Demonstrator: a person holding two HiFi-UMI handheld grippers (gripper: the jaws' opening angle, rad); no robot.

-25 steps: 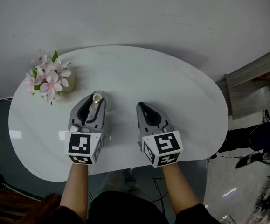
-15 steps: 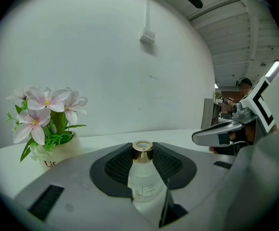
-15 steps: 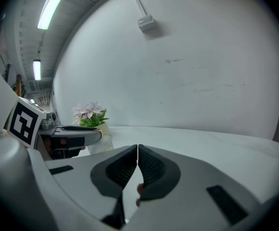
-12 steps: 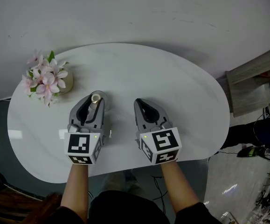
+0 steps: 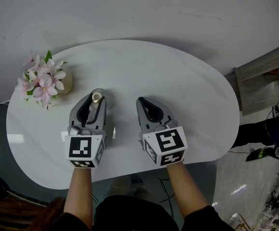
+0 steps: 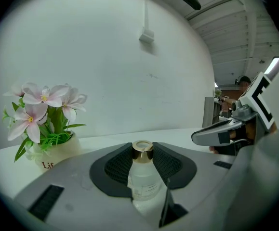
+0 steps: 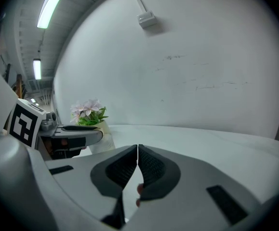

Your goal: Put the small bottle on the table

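A small clear bottle (image 6: 142, 177) with a gold cap (image 5: 97, 97) stands upright between the black pads of my left gripper (image 5: 95, 100), which is shut on it. The bottle and gripper hover over the white oval table (image 5: 178, 90), left of its middle; whether the bottle's base touches the top is hidden. My right gripper (image 5: 145, 105) is beside it over the table, its pads (image 7: 149, 167) pressed together with nothing in them. From the right gripper view, the left gripper (image 7: 74, 129) shows at the left.
A pot of pink flowers (image 5: 43, 78) stands at the table's left end, close to the left gripper, and shows as well in the left gripper view (image 6: 43, 114). A grey wall rises behind the table. A wooden stand (image 5: 267, 78) and a person's arm (image 5: 264, 134) lie to the right.
Both grippers have shifted slightly forward over the table, and the view has shifted a little. The grip on the bottle is unchanged.
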